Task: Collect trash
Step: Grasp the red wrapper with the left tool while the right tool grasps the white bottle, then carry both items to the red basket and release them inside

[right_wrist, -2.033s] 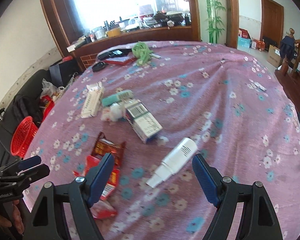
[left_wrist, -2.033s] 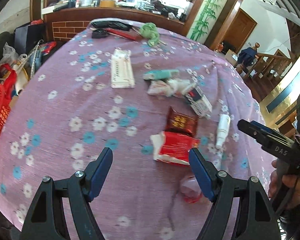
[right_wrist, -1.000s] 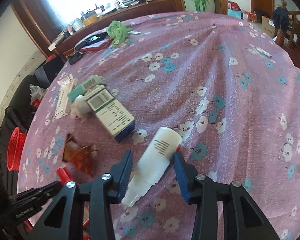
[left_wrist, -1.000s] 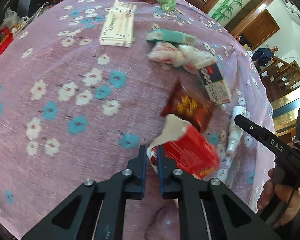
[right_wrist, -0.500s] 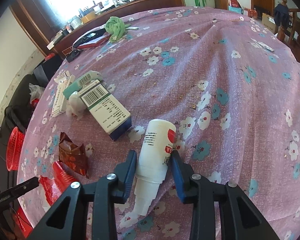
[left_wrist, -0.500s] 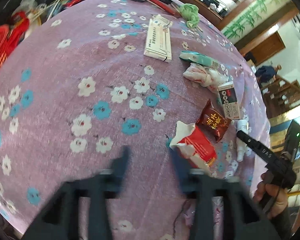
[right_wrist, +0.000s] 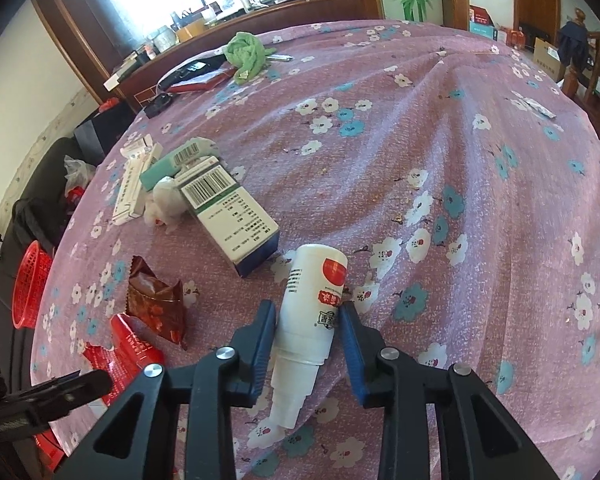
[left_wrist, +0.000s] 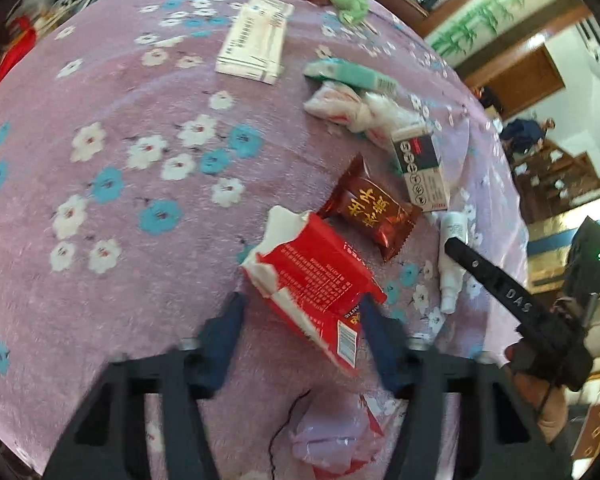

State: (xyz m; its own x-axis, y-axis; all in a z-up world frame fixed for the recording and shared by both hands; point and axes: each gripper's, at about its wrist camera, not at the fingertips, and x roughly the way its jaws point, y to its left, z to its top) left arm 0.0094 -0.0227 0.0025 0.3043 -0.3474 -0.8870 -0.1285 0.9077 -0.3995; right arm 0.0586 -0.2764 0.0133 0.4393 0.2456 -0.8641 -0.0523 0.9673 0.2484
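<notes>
Left tool point(left_wrist: 300, 320): jaws closing, pointed steeply down at the table; my blue pads straddle the near end of the torn red packet, right pad at its edge, left pad still clear of it. No grip that I can see.
Right tool point(right_wrist: 308, 336): clamped on the white spray bottle, both pads pressed to its sides just above the neck.
White spray bottle point(right_wrist: 314, 312): lies along the line of my right tool, nozzle end toward me, red label on the far end; its far end rests on or just over the cloth, cannot tell which.
Torn red packet point(left_wrist: 316, 280): lies on the cloth, ragged white tear at its far left end, barcode end nearest my left tool.
Brown foil wrapper point(left_wrist: 370, 210): just beyond the red packet, touching or nearly so.
Green-and-white carton point(right_wrist: 230, 210): on its side, between the brown wrapper and the crumpled white wrappers point(left_wrist: 352, 106).
Teal packet point(left_wrist: 350, 74): beside the crumpled wrappers, far side.
Flat white box point(left_wrist: 256, 38): further out, apart from the cluster.
Table point(right_wrist: 480, 168): covered in a purple cloth with white and blue flowers.
Red basket point(right_wrist: 30, 288): off the table's left edge, low.
Green cloth point(right_wrist: 246, 54): bunched at the far edge.
</notes>
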